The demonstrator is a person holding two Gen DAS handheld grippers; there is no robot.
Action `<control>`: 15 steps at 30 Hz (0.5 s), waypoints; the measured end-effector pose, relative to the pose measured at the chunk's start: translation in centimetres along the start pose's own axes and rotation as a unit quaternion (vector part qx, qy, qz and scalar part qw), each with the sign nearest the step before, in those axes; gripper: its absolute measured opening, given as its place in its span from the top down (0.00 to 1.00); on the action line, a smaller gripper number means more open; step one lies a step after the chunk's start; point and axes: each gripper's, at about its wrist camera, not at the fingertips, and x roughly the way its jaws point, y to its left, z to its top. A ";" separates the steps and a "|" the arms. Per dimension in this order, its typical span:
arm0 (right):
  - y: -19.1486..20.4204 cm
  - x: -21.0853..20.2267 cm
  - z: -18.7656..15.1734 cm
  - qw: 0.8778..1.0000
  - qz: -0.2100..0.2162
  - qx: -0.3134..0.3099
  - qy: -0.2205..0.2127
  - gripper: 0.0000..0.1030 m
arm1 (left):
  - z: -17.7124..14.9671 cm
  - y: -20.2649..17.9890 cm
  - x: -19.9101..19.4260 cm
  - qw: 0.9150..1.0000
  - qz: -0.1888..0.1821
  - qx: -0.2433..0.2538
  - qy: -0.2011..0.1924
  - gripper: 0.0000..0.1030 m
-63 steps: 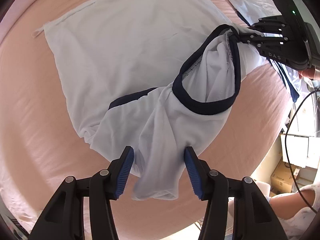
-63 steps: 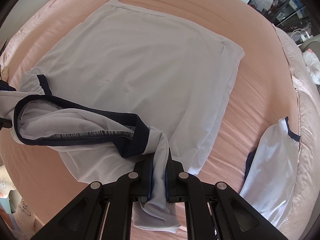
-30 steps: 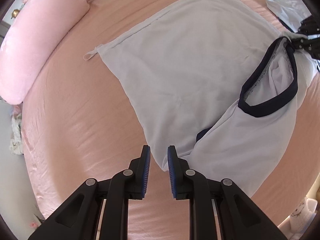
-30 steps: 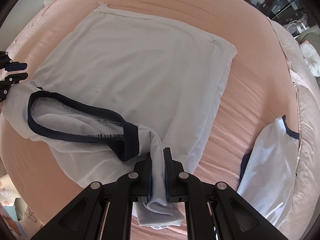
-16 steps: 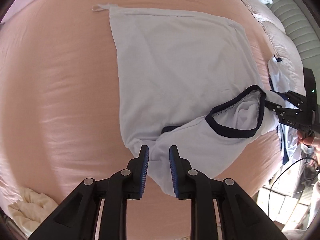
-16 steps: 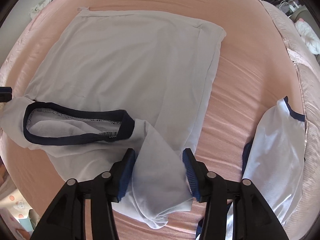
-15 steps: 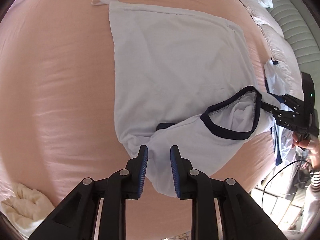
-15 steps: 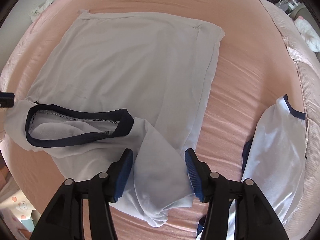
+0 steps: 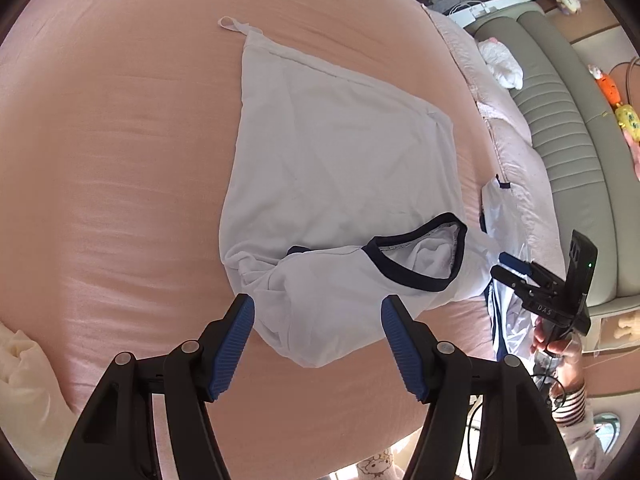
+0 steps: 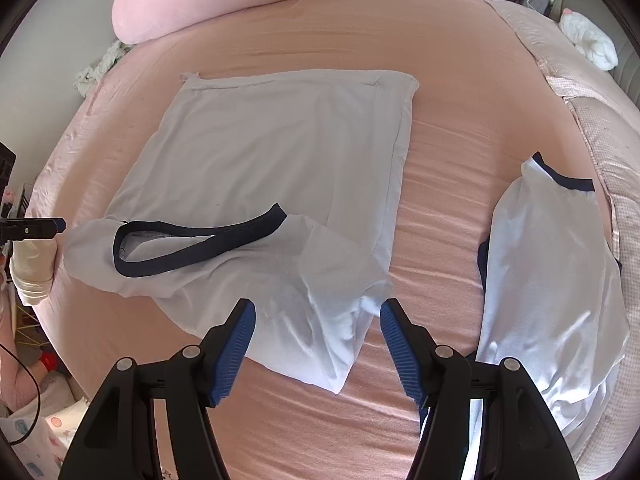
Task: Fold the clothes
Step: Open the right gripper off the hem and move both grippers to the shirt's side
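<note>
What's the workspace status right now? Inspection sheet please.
Surface: pink bed sheet, lightly wrinkled.
Job's things: white T-shirt lying partly folded, navy collar on top; second white garment lies apart beside it.
Clutter: pink pillow; white plush at the bed edge.
Grippers: left gripper and right gripper jaws opening, pads clear of the cloth.
Cables: black cable beside the bed.
Surroundings: grey headboard.
</note>
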 end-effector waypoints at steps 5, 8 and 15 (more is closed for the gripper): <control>-1.1 -0.8 -2.5 0.996 0.039 0.070 -0.028 0.36 | -1.1 0.8 -0.9 0.998 -0.021 -0.017 -0.055 0.38; -1.9 -0.8 -3.9 0.995 0.038 0.091 -0.032 0.36 | -3.0 1.6 -1.8 0.992 0.002 -0.035 -0.119 0.38; -2.7 -0.5 -5.6 0.992 0.048 0.113 -0.041 0.36 | -7.5 2.3 -0.4 0.988 -0.031 -0.055 -0.138 0.37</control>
